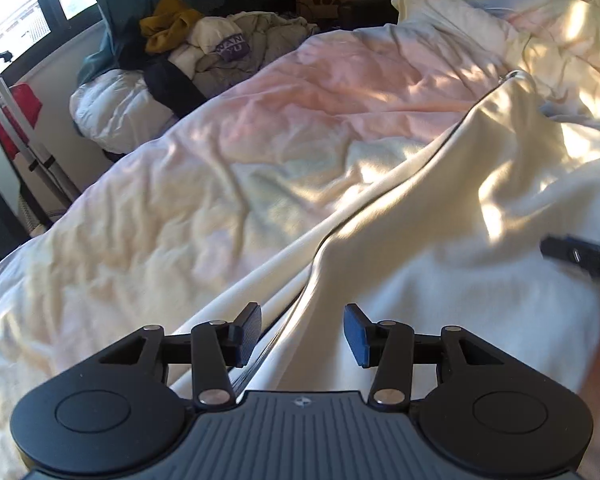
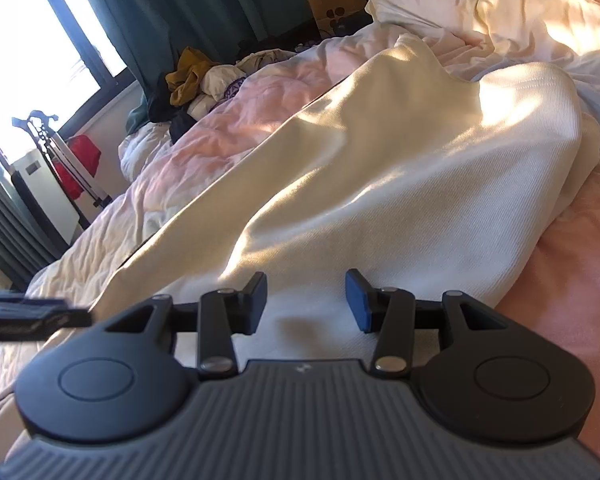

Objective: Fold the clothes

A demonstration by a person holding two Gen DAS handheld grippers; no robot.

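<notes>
While the cream garment (image 2: 380,184) lies on the bed (image 1: 172,208), both grippers, left (image 1: 302,334) and right (image 2: 306,302), gape wide, empty; clothes pile (image 1: 204,48) at 11 o'clock.

Garment (image 2: 380,184) lies on bed (image 2: 580,260), clothes pile (image 2: 204,84) behind.

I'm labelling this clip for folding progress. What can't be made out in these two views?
- Cream garment: near hem hidden behind the left gripper; its right side cut off by the frame.
- Right gripper: hides the fabric beneath it.
- Clothes pile: purple lettering partly folded under, unreadable.
</notes>
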